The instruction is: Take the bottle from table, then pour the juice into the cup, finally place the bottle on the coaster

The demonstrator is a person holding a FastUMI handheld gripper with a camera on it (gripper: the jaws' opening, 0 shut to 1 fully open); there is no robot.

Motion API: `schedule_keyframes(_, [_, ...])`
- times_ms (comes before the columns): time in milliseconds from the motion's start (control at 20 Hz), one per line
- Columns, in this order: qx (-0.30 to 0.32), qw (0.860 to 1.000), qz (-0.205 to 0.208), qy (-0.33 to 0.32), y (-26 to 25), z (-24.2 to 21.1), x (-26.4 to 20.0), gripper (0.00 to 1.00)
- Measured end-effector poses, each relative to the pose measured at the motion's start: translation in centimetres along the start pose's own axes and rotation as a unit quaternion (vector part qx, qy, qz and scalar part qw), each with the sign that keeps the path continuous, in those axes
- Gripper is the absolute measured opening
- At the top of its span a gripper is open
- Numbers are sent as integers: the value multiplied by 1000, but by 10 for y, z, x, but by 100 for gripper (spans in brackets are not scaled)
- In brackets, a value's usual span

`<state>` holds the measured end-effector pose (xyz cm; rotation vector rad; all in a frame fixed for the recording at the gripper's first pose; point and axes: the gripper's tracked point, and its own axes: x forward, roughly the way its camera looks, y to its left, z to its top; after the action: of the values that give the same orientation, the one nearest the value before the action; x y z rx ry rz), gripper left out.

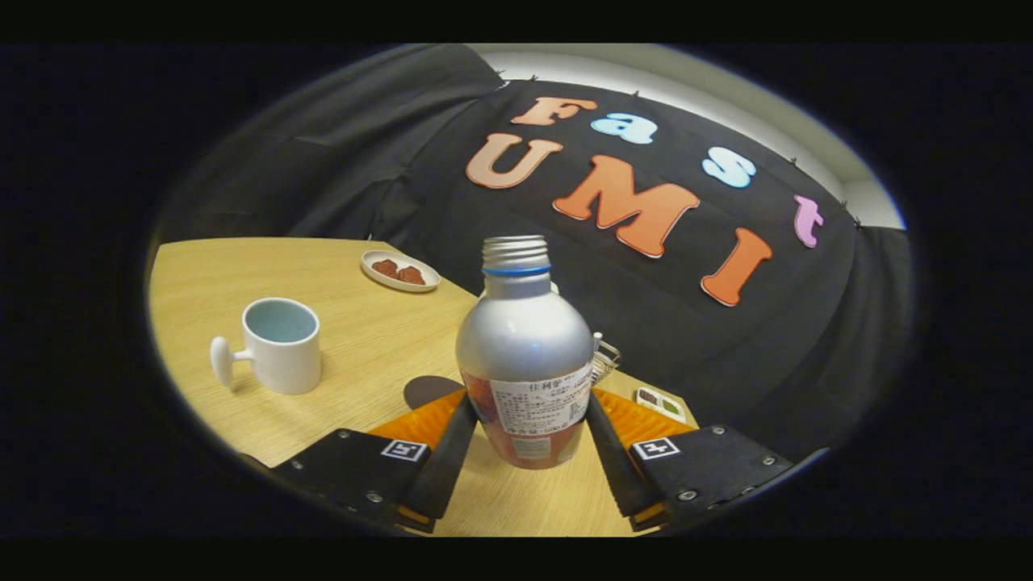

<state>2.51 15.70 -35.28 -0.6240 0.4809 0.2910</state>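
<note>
A silver bottle [524, 339] with a white-and-red label and an open threaded neck stands between my fingers. My gripper [529, 403] is shut on its lower body, one finger pressing on each side. I cannot tell whether its base rests on the wooden table [363, 323] or hangs just above it. A white cup [282, 343] with a pale blue inside and a knob handle stands beyond my left finger, to the bottle's left. A dark round coaster [428, 389] lies just ahead of the left finger, partly hidden by it.
A small white plate [399, 270] with reddish-brown pieces sits far back near the table's edge. Behind the bottle on the right are a small wire rack [607, 359] and a little flat dish [662, 402]. The black cloth wall rises close behind the table.
</note>
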Motion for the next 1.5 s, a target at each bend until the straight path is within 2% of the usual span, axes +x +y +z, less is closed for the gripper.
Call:
schedule_keyframes(150, [-50,999,-18,-3,-3,8,4,77])
schedule_keyframes(350, [-95,995,-17,-9,5,18,8,77])
schedule_keyframes(550, [-161,986,-30,-21,12,29,12,77])
schedule_keyframes(850, [-221,974,-43,-31,23,38,14,77])
schedule_keyframes(1100, [-306,948,-70,-49,26,52,19,77])
schedule_keyframes(1300, [-355,931,-61,-62,41,51,20,77])
schedule_keyframes(1500, [-398,911,-71,-77,47,58,21,77])
